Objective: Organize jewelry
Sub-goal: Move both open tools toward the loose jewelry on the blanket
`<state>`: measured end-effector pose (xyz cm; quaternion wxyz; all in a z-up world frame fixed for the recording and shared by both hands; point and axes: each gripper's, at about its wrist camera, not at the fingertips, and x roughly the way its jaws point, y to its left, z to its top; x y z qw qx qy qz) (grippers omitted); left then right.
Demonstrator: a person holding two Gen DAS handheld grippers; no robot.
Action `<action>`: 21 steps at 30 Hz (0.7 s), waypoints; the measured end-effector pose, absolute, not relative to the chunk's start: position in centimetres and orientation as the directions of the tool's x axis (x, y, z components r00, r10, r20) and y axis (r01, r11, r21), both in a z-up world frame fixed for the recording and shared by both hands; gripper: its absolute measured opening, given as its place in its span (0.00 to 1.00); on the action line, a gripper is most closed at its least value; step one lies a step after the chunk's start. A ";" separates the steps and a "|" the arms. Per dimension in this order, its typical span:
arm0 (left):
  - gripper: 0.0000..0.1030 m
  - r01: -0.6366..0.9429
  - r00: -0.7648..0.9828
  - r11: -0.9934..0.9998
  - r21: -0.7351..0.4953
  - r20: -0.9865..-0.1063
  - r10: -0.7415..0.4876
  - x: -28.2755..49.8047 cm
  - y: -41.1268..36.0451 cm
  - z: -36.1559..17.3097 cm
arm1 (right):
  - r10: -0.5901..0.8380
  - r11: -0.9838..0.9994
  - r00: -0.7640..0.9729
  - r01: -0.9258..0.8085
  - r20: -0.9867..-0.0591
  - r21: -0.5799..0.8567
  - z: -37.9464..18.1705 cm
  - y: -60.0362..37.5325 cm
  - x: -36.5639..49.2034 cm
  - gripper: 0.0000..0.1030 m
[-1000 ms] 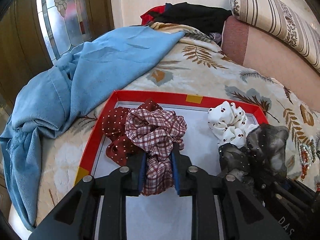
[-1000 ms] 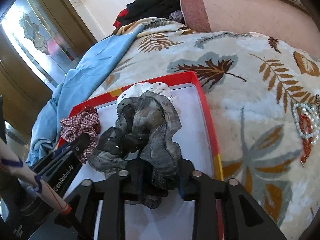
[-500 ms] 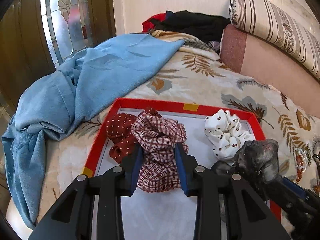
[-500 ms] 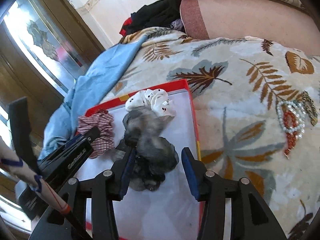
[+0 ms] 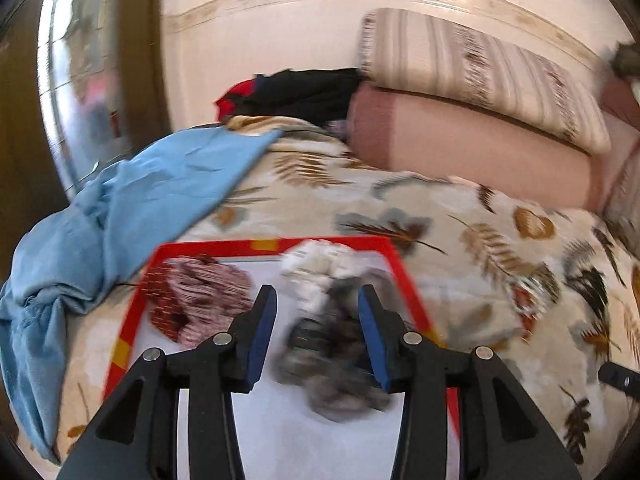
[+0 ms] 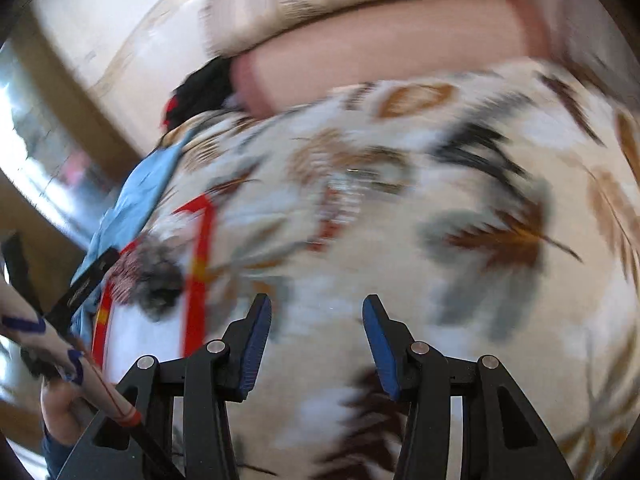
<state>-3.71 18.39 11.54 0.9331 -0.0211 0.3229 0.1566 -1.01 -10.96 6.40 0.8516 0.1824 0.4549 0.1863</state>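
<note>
Both grippers are standing part open with nothing pinched: the left gripper [image 5: 317,330], jaws just widening, is hanging over the red-rimmed tray [image 5: 404,276], where the plaid scrunchie [image 5: 200,300] and grey scrunchie [image 5: 332,360] are lying; the right gripper [image 6: 316,340] is hovering over the leaf-print bedspread [image 6: 460,200], beside the beaded jewelry [image 6: 332,216], which is blurring. Pillows [image 5: 472,140] are lining the wall.
</note>
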 end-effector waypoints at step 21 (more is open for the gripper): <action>0.47 -0.018 0.692 0.994 0.109 -0.716 0.091 -3.9 4.4 6.5 | 0.431 0.874 0.551 -0.061 -0.714 0.481 4.8 -19.7 0.7 0.45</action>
